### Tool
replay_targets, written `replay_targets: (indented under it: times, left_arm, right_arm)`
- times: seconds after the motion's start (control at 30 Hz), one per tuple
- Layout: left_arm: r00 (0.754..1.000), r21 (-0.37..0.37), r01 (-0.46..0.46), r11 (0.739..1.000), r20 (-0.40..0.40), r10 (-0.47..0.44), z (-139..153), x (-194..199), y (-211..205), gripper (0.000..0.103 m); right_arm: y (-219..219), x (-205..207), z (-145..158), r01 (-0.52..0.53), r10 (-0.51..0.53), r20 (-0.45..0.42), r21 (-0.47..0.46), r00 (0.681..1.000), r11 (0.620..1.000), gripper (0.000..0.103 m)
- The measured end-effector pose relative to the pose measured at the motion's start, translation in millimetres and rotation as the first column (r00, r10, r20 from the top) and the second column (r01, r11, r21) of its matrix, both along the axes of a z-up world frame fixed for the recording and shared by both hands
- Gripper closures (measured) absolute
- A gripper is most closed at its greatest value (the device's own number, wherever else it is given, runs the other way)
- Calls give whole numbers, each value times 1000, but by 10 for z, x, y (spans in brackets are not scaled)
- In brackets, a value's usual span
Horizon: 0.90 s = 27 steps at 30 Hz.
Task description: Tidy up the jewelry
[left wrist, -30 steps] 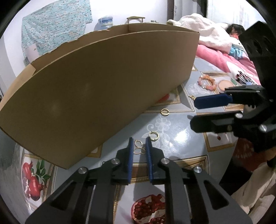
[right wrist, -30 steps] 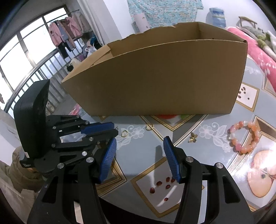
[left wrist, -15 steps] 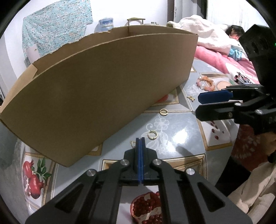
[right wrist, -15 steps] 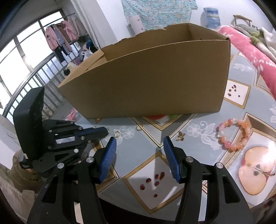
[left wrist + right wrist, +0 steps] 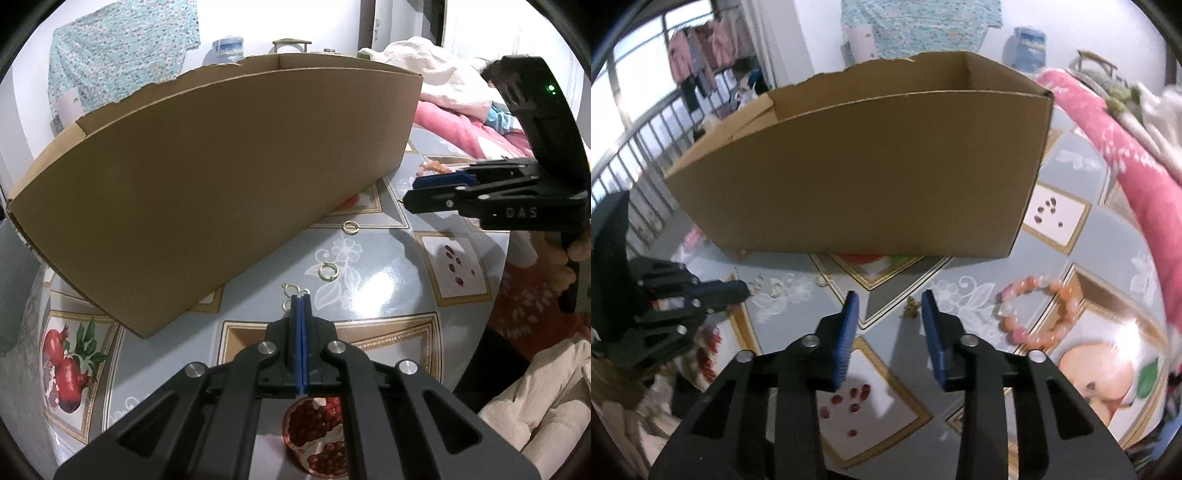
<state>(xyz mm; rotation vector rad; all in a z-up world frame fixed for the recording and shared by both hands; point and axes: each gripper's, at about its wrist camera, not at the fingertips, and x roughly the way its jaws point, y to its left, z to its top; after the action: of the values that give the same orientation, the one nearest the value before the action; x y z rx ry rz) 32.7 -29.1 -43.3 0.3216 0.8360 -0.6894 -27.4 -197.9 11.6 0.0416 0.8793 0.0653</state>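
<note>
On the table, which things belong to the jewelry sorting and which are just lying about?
Job:
brown cardboard box
gold looped earring in the left gripper
gold rings
small gold charm
pink bead bracelet

Lying about:
pink blanket
blue water jug

Gold charm between closing fingers

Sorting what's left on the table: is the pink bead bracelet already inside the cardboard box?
No, the pink bead bracelet lies on the patterned tablecloth in front of the cardboard box, outside its walls.
</note>
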Motion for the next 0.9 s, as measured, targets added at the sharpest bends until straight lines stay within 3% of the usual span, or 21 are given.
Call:
replay_targets:
  times: [0.23, 0.4, 0.5, 0.9]
  left_arm:
    - [1000, -6, 18, 1000, 0, -18, -5, 10, 21, 102]
    - [1000, -9, 18, 1000, 1, -18, -7, 7, 24, 102]
    - [1000, -9, 18, 1000, 2, -18, -7, 3, 24, 102]
    - [1000, -28, 11, 1000, 5, -11, 70, -42, 70, 102]
  right_arm:
    - [44, 123, -66, -199, 192, -60, -150, 979, 968, 74]
    - [-30, 202, -53, -267, 255, -98, -134, 962, 954, 84]
    - [-63, 252, -31, -287, 274, -111, -116, 955, 951, 91]
    - [-132, 131, -13, -193, 187, -92, -57, 978, 980, 93]
